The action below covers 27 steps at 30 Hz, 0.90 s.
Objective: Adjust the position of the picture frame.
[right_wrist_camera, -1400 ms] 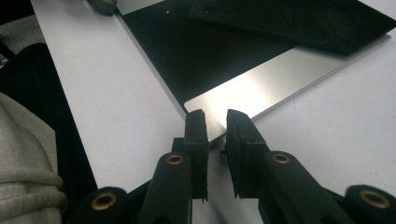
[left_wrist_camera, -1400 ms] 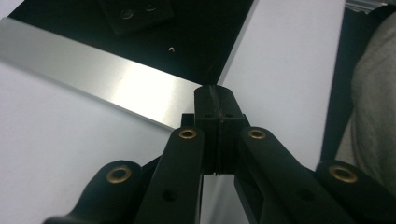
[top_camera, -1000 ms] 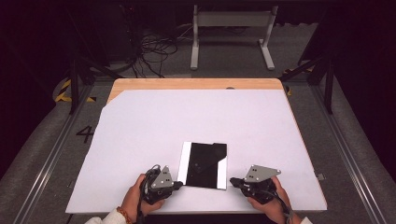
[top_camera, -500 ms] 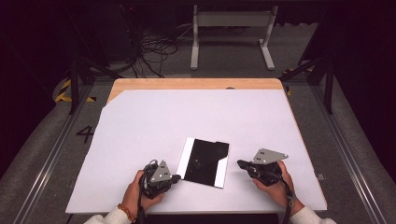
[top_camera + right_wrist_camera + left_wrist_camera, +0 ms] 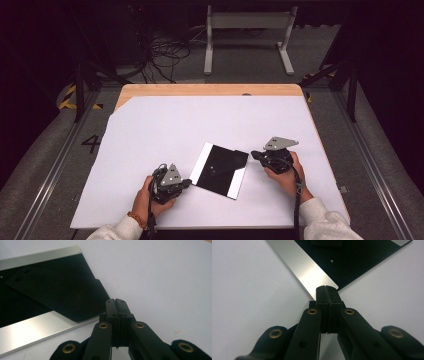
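A flat black panel (image 5: 220, 170) with a silver strip along two opposite edges lies askew on the white tabletop (image 5: 200, 120), near the front. My left gripper (image 5: 188, 182) is shut, and its tips (image 5: 326, 288) rest against the near corner of one silver strip (image 5: 307, 267). My right gripper (image 5: 253, 154) is also shut with nothing between its jaws. Its tips (image 5: 116, 301) sit on the table just beside the panel's right corner, where a loose black sheet (image 5: 62, 293) with two small holes overlaps the other silver strip (image 5: 32, 331).
A wooden border (image 5: 210, 90) runs along the table's far edge. Beyond it on the floor stand a grey metal frame (image 5: 247, 35) and a tangle of cables (image 5: 165, 50). Metal rails (image 5: 55, 170) flank the table on both sides.
The panel has turned clockwise from square to askew. The right hand has moved away from the person and to the right along the panel's edge. The left hand has shifted slightly.
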{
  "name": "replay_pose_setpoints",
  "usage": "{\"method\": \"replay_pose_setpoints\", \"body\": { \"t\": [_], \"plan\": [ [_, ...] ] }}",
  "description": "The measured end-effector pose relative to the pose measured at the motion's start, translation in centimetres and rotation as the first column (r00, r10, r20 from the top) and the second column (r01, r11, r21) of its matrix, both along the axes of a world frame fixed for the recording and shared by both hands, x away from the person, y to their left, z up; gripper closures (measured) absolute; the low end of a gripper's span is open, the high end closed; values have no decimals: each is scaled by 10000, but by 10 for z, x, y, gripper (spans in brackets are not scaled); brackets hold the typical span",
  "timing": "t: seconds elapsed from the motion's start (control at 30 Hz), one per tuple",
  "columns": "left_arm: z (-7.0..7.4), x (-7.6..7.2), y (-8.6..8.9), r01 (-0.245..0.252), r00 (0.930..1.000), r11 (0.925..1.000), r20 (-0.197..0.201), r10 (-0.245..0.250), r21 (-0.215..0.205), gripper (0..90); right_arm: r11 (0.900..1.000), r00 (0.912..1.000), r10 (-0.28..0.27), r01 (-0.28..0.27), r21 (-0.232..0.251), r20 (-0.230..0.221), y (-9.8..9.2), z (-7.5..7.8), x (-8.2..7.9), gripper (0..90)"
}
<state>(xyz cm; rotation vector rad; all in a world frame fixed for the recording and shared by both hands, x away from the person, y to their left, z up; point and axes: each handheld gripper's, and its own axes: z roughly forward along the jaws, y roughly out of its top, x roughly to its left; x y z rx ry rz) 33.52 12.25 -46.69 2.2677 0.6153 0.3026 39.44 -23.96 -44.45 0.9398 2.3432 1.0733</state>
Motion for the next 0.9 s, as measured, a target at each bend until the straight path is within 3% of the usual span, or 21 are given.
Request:
{"method": "replay_pose_setpoints", "body": {
  "t": [0.63, 0.9],
  "plan": [
    [1, 24, -3, -168, 9997, 9998, -162, 166, -109, 900, 9985, 9981, -552, 550, -70, -274, -5, -8, 13, 900],
    [0, 25, -2, -114, 9998, 9999, -144, 112, -126, 900, 9984, 9975, -555, 556, 29, -436, -5, -11, 19, 900]
  ]
}}
